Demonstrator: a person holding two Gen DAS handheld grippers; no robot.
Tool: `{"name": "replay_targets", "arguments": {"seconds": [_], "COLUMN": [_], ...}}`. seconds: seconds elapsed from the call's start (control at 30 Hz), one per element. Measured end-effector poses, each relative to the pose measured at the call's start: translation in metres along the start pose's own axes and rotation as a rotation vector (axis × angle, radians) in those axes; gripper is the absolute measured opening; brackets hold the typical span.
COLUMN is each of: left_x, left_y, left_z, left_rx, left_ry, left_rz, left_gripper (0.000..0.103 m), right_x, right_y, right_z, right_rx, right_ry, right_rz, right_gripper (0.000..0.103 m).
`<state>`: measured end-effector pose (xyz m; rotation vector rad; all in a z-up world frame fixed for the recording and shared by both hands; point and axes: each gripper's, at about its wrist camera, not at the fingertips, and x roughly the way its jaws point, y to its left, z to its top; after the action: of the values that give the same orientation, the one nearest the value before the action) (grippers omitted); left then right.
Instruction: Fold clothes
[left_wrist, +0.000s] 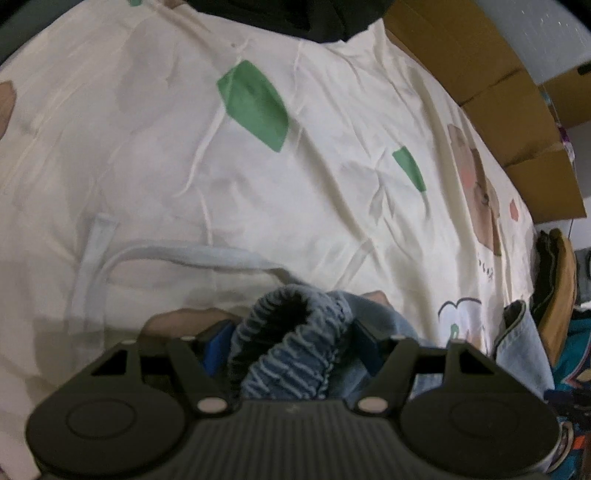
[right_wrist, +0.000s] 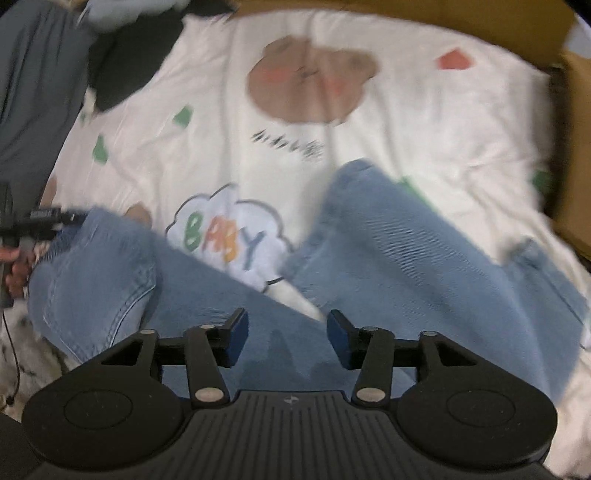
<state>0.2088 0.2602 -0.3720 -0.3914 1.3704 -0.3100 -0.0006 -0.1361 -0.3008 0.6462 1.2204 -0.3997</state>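
A pair of light blue jeans (right_wrist: 399, 243) lies spread on a cream printed bedsheet (right_wrist: 424, 122), legs apart in a V. My left gripper (left_wrist: 291, 343) is shut on the bunched elastic waistband (left_wrist: 291, 332) of the jeans, held just above the sheet (left_wrist: 184, 147). It also shows at the left edge of the right wrist view (right_wrist: 48, 218), at the waist end. My right gripper (right_wrist: 288, 332) is open and empty, hovering over the jeans near the crotch where the legs meet.
Brown cardboard boxes (left_wrist: 509, 92) line the far side of the bed. Dark and grey clothes (right_wrist: 122, 62) lie at the sheet's far left corner. More clothing (left_wrist: 554, 266) is piled at the right edge in the left wrist view.
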Motion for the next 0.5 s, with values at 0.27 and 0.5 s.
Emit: {"name": "replay_targets", "arguments": {"seconds": [0.27,0.5], "left_x": [0.010,-0.004], "left_y": [-0.003,-0.011], "left_z": [0.002,0.000], "left_rx": [0.042,0.102], "left_ry": [0.028,0.012], "left_rz": [0.007,-0.002], "left_gripper": [0.061,0.024], "right_x": [0.056,0.100], "right_y": [0.018,0.035], "right_z": [0.022,0.027], "right_rx": [-0.125,-0.217], "right_ry": [0.090,0.186], "right_rz": [0.039,0.096], "right_gripper": [0.065,0.061]}}
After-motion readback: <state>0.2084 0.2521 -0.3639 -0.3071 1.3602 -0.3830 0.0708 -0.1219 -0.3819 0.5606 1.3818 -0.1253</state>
